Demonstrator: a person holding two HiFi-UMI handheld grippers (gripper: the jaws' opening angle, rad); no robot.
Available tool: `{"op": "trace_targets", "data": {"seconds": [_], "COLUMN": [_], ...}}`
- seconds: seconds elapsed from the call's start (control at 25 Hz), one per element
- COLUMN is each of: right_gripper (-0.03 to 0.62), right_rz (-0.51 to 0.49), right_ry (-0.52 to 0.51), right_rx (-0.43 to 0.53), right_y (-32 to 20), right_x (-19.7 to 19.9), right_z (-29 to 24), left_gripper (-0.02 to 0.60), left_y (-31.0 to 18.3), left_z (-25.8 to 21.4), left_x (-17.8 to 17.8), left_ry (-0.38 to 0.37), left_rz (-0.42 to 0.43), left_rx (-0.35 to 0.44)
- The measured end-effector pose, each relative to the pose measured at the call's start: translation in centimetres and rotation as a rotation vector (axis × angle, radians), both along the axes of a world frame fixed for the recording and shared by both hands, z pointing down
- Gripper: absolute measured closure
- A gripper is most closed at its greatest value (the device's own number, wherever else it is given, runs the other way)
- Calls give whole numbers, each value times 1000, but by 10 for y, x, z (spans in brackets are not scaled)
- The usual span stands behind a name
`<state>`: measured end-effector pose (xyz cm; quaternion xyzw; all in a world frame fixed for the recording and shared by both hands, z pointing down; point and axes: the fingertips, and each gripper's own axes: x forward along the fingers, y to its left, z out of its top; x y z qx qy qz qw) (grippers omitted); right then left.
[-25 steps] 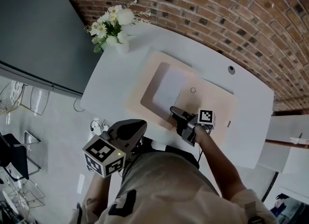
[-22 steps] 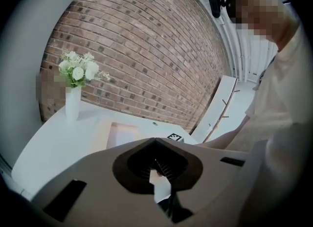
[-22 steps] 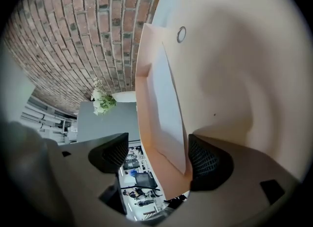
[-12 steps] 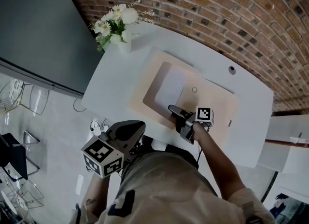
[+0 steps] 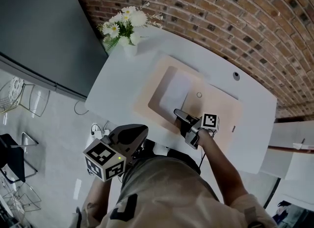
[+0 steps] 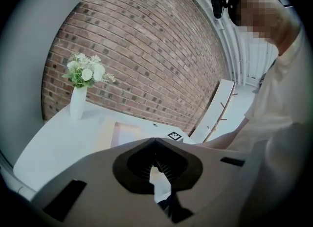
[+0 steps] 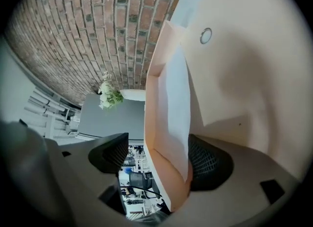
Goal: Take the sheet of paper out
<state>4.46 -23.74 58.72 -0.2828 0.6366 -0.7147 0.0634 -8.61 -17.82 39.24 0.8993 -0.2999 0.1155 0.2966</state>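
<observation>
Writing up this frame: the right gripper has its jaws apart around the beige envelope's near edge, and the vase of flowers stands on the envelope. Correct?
Not quite. In the head view the vase of flowers stands on the bare white table, apart from the beige envelope. The right gripper has its jaws apart around the envelope's near edge.

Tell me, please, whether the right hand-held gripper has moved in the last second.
No. The right hand-held gripper keeps its spot at the near edge of the envelope, equally far from the button.

White flowers (image 5: 125,21) in a vase (image 5: 130,50) stand on the white table (image 5: 115,87).
</observation>
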Motion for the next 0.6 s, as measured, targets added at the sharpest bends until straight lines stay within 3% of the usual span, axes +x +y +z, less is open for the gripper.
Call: {"op": "trace_targets", "data": {"seconds": [0.32, 0.6], "right_gripper": [226, 226], "right_rz": [-39, 14], "right_ry": [37, 73], "right_rx": [81, 73], "right_y": [-16, -26], "right_x": [0, 6], "right_z": [-2, 6], "left_gripper": [566, 567], "left_y": [2, 3], "left_z": [0, 2], "left_x": [3, 2], "left_ry": [6, 0], "left_rz": [-1, -15], "left_rx": [0, -4]}}
